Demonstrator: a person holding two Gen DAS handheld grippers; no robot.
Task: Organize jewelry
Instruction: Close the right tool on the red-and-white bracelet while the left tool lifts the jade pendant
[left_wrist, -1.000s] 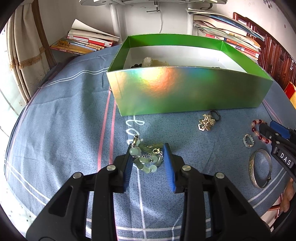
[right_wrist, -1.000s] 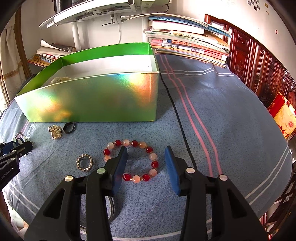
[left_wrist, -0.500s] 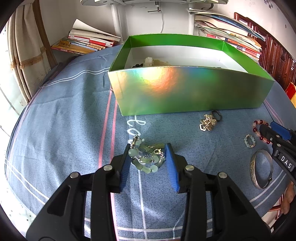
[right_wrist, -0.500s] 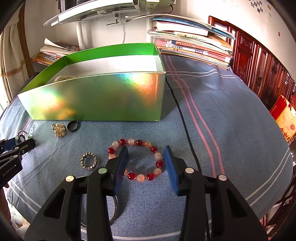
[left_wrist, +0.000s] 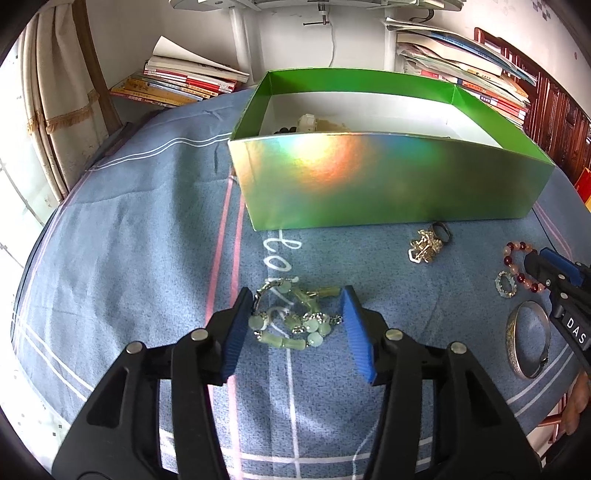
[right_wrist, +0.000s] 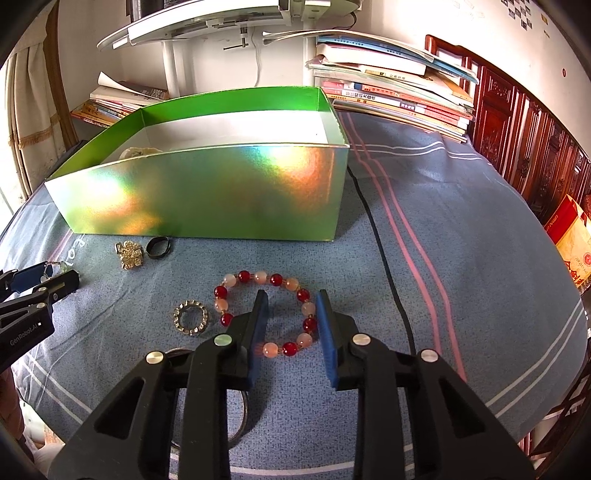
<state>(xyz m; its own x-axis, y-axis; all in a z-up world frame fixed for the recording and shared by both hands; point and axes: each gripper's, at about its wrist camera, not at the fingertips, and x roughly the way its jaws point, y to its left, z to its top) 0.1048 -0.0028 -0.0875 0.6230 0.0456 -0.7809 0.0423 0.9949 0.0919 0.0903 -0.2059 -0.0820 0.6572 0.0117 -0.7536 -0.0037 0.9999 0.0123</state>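
Observation:
A pale green stone bracelet (left_wrist: 295, 319) lies bunched on the blue cloth. My left gripper (left_wrist: 297, 308) is open, with a finger on each side of it. A red and pink bead bracelet (right_wrist: 266, 314) lies in front of the shiny green box (right_wrist: 207, 192). My right gripper (right_wrist: 291, 306) is open and low over the bracelet's right half, with one finger inside the loop and one outside it. The box (left_wrist: 388, 184) holds a few pieces of jewelry at its left end.
A gold brooch (right_wrist: 129, 254), a black ring (right_wrist: 158, 246), a small silver ring (right_wrist: 190, 317) and a silver bangle (left_wrist: 528, 343) lie on the cloth before the box. Stacks of books (right_wrist: 399, 99) stand behind. The table edge is near on the right.
My left gripper has moved forward around the green bracelet. My right gripper has moved forward and down over the bead bracelet, and its fingers have come closer together.

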